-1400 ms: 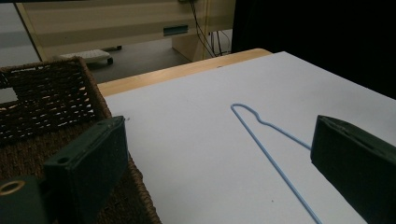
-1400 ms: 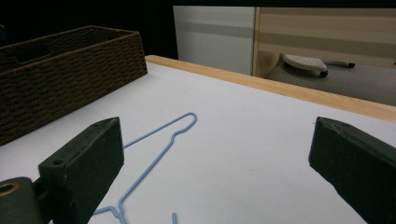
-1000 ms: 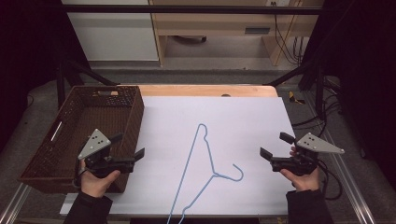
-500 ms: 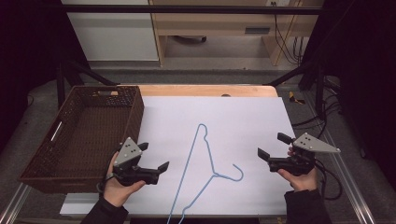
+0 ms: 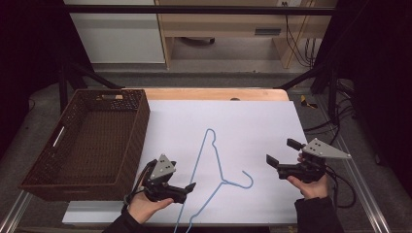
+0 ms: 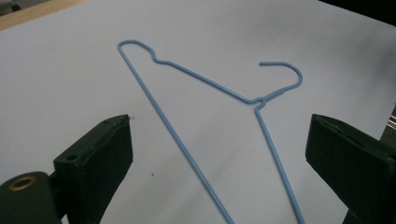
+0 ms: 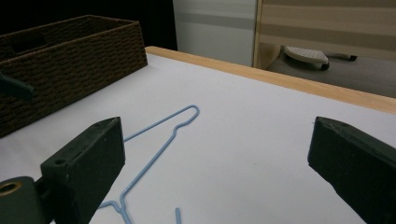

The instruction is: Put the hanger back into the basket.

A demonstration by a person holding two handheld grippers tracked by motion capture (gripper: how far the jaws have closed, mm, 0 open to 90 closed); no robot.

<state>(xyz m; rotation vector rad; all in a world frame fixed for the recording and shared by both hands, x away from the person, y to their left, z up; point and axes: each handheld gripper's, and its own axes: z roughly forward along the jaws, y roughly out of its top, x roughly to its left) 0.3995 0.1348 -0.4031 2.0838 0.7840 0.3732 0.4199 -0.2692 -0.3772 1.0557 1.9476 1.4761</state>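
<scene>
A blue wire hanger (image 5: 194,172) lies flat on the white table sheet (image 5: 252,121), with its hook pointing right and towards me. My left gripper (image 5: 188,190) is held low just left of the hanger's long lower side, open and empty. In the left gripper view the hanger (image 6: 205,80) lies ahead of and between the wide-apart jaws of that gripper (image 6: 219,154). My right gripper (image 5: 281,151) hovers to the right of the hook, open and holding nothing. The right gripper view shows the hanger (image 7: 154,159) low and to the left of that gripper (image 7: 215,154).
A dark brown wicker basket (image 5: 138,126) stands along the left side of the sheet, also seen as the basket (image 7: 84,51) in the right gripper view. The wooden table edge (image 5: 214,93) runs along the back. Metal frame rails border the table.
My left gripper has moved right, from beside the basket's front corner to the hanger's lower left side. The right gripper has shifted only slightly. The hanger has not moved.
</scene>
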